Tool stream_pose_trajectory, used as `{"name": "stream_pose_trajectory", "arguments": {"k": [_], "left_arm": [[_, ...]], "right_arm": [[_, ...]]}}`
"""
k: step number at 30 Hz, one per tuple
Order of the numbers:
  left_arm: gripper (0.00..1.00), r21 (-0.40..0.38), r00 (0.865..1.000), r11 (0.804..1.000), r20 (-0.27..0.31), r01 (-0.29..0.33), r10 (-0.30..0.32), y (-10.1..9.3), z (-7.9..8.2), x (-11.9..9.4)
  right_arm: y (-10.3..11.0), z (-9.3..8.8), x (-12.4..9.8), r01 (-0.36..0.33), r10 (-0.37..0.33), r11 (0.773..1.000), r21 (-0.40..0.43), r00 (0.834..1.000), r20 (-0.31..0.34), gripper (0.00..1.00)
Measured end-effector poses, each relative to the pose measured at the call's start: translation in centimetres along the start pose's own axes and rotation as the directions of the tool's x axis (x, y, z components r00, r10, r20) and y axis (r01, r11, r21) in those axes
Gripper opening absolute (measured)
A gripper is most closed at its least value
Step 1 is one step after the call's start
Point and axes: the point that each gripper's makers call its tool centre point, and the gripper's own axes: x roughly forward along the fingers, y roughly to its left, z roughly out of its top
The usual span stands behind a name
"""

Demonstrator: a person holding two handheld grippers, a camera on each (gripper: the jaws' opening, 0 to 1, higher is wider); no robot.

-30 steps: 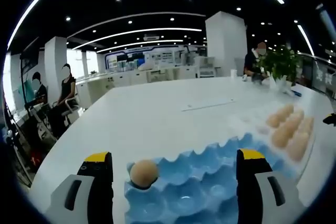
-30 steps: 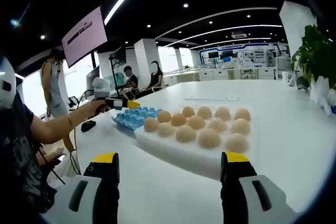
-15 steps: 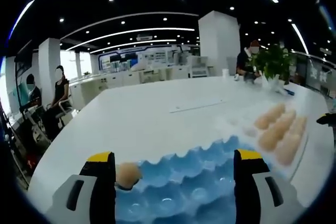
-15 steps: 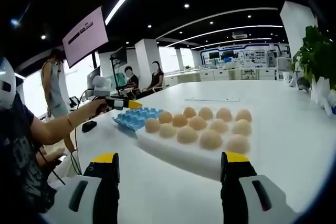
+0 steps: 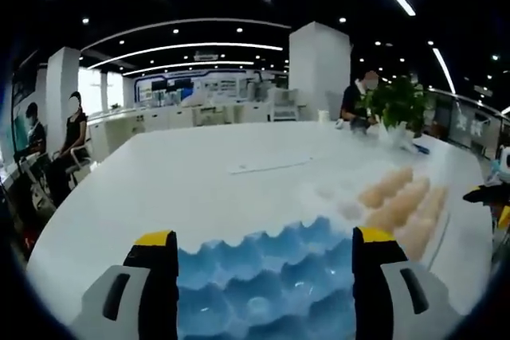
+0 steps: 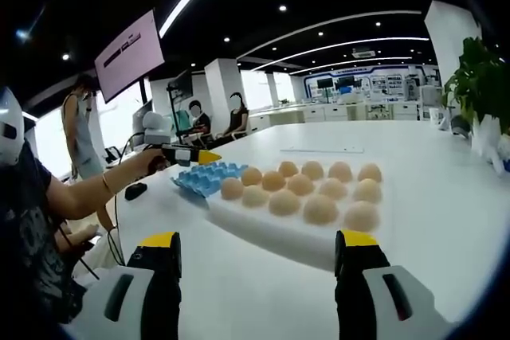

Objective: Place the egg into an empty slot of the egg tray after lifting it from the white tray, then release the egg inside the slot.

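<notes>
The blue egg tray (image 5: 263, 280) lies just under and between my left gripper's (image 5: 264, 240) jaws, which stand open with nothing held; the slots I can see are bare. To the right, several tan eggs (image 5: 398, 205) sit on the white tray (image 5: 437, 236). In the right gripper view the white tray (image 6: 263, 232) with its eggs (image 6: 303, 193) lies ahead of my open, empty right gripper (image 6: 259, 244). Behind it is the blue egg tray (image 6: 203, 178), with the left gripper (image 6: 187, 154) held over it by a hand.
Everything rests on a large white table (image 5: 199, 173). A strip of paper (image 5: 267, 166) lies mid-table and potted plants (image 5: 398, 105) stand at the far end. The person's arm (image 6: 88, 189) reaches in from the left. People sit beyond the table's left side.
The left gripper view has swung right and come closer over the blue tray; the egg seen in its left corner slot has passed out of sight at the left jaw. The right gripper has stayed still.
</notes>
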Motion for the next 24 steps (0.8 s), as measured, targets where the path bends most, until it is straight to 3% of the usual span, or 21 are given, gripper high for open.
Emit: {"name": "stream_pose_trajectory", "arguments": {"k": [3,8,19,24], "left_arm": [[0.89,0.025,1.000,1.000,-0.017,0.008,-0.008,-0.4,-0.2,0.2],[0.89,0.004,0.999,0.999,-0.014,0.037,-0.037,-1.6,-0.2,0.7],[0.87,-0.007,0.998,0.998,0.008,0.069,-0.069,-4.9,1.1,0.6],[0.86,-0.005,0.998,0.998,0.002,0.069,-0.069,-4.9,1.3,0.6]], "right_arm": [[0.0,-0.1,-0.1,0.001,-0.001,1.000,0.000,1.000,-0.002,0.82],[-0.1,0.0,-0.2,0.004,-0.004,1.000,0.001,1.000,0.002,0.82],[-0.1,0.2,-0.3,0.004,-0.004,1.000,-0.002,1.000,0.006,0.82],[-0.1,0.1,-0.3,0.003,-0.003,1.000,-0.002,1.000,0.004,0.82]]}}
